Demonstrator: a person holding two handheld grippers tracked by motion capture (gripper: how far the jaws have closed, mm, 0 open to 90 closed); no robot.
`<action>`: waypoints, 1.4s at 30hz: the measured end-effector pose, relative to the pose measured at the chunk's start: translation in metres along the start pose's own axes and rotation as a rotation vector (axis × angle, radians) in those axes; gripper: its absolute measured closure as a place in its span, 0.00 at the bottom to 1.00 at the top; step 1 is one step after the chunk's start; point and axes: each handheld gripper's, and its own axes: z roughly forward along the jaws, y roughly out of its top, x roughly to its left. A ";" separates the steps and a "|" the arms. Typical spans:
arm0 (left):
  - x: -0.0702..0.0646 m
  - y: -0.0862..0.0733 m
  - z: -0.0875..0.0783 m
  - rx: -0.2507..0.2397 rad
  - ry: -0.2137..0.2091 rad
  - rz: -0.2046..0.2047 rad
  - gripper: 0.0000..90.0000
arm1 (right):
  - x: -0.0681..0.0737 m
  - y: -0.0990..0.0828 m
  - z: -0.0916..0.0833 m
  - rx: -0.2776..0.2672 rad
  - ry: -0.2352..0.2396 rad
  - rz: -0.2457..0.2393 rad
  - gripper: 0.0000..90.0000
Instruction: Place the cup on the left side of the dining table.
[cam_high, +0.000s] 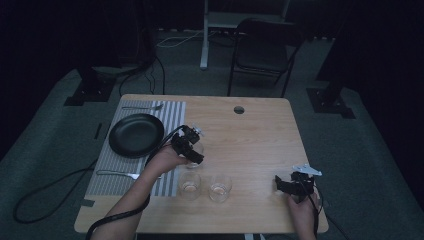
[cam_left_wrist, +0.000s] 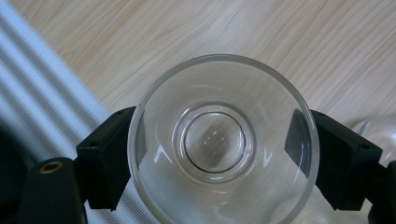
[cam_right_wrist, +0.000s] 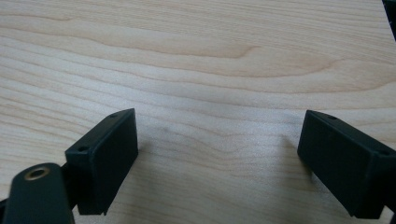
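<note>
- While the left gripper (cam_high: 192, 150) hung over the middle of the wooden table (cam_high: 260, 130), two more tumblers stood just in front of it toward the person: one (cam_high: 190, 185) by the edge of the striped placemat (cam_high: 172, 112), the other (cam_high: 220, 188) just beside it to the right, the pair close but apart.
- On the placemat lay a black plate (cam_high: 136, 135), with a fork (cam_high: 142, 107) beyond it at the far edge and a second piece of cutlery (cam_high: 117, 174) on the near side; in the dim high view it was hard to tell whether that was a spoon or a knife.
- A cable hole (cam_high: 239, 109) sat in the tabletop farther back, and a folding chair (cam_high: 265, 52) stood behind the table.
- The left hand (cam_high: 167, 159) reached in from the lower left, forearm slanted up toward the table's middle, cable trailing off the near edge.
- The right hand (cam_high: 302, 207) rested at the near right corner; the right gripper (cam_right_wrist: 217, 154) had its jaws spread wide over bare wood, nothing between them.
- The left gripper's jaws pinched a clear glass (cam_left_wrist: 224, 140) across its round wall, one pad on each side.
- That glass was held upright, mouth toward the gripper's camera and base toward the table, its long axis roughly vertical, beside the placemat's right edge.
</note>
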 end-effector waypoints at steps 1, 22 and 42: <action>0.003 -0.003 -0.001 0.006 0.007 -0.004 0.21 | 0.000 0.000 0.000 0.000 0.000 0.000 0.13; 0.055 -0.065 -0.017 0.056 0.077 -0.122 0.21 | 0.000 0.000 0.000 0.000 0.000 0.000 0.13; 0.081 -0.088 -0.009 0.032 0.062 -0.234 0.20 | 0.000 0.000 0.000 0.000 0.000 0.000 0.13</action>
